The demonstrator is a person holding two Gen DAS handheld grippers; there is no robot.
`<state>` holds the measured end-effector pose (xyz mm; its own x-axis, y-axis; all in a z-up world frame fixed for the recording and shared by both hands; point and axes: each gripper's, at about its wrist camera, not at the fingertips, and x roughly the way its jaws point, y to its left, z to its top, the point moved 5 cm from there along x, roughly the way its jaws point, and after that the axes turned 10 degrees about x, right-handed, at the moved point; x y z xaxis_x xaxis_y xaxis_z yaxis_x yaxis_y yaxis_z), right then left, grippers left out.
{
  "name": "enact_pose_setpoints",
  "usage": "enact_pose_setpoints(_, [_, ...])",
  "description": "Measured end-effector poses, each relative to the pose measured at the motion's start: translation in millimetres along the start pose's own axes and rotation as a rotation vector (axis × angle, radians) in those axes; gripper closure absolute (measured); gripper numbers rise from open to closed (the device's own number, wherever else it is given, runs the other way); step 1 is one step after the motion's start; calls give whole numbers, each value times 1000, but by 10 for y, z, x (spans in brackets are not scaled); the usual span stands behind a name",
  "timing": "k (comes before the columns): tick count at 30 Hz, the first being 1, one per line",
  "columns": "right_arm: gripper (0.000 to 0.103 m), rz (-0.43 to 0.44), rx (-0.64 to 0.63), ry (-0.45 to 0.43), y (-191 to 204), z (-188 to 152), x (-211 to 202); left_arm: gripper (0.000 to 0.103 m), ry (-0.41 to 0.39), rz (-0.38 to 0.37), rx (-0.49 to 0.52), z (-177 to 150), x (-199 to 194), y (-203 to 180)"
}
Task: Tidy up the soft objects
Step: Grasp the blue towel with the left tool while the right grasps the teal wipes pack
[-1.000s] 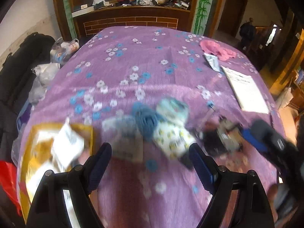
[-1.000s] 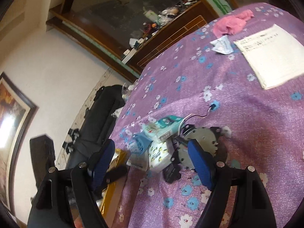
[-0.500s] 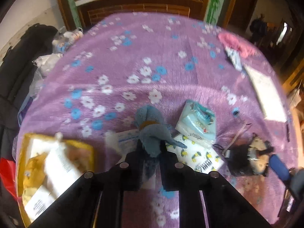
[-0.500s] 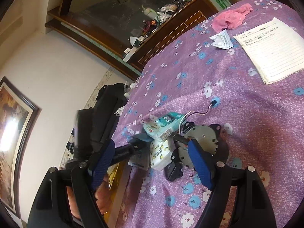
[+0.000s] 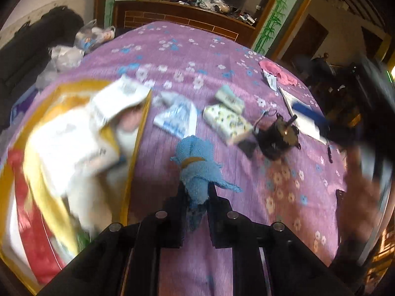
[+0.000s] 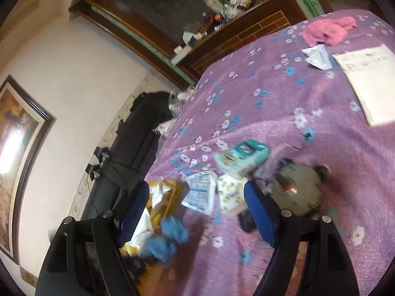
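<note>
My left gripper [image 5: 196, 192] is shut on a fluffy blue cloth toy [image 5: 197, 170], which hangs lifted above the purple flowered bedspread [image 5: 172, 56]. The same blue toy [image 6: 167, 239] shows blurred at the lower left of the right wrist view, beside the yellow box. The yellow box [image 5: 133, 153] with white packets and something red inside lies to the left. Tissue packs remain on the spread: a yellow-patterned one [image 5: 228, 123], a teal one [image 6: 243, 154] and a blue-and-white packet [image 5: 176, 118]. My right gripper [image 6: 197, 212] stands open above them, with nothing between its fingers.
A round dark motor-like gadget [image 6: 296, 190] with a wire lies right of the tissue packs. A pink cloth [image 6: 325, 30], a small wrapper [image 6: 318, 56] and a paper sheet [image 6: 367, 76] lie farther off. A black case [image 6: 138, 133] leans by the wall. A hand [image 5: 363, 192] holds the right gripper.
My left gripper closed on the blue toy, lifted it off the tissue packs and carried it toward the yellow box. The right gripper rose slightly and stayed open.
</note>
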<state>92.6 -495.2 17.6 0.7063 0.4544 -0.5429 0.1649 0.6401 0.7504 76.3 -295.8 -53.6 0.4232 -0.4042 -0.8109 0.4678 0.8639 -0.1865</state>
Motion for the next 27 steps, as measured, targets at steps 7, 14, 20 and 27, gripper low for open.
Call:
enact_pose_setpoints(7, [24, -289, -129, 78, 142, 210, 810, 89, -30, -26, -23, -108, -170, 137])
enact_pose_setpoints(14, [55, -465, -208, 63, -68, 28, 1165, 89, -52, -51, -48, -116, -295, 230])
enact_pose_setpoints(20, [94, -476, -238, 25, -77, -19, 1103, 89, -82, -43, -71, -157, -467, 310])
enact_pose_setpoints(27, [102, -380, -272, -91, 170, -87, 623, 89, -122, 7, -115, -280, -729, 513])
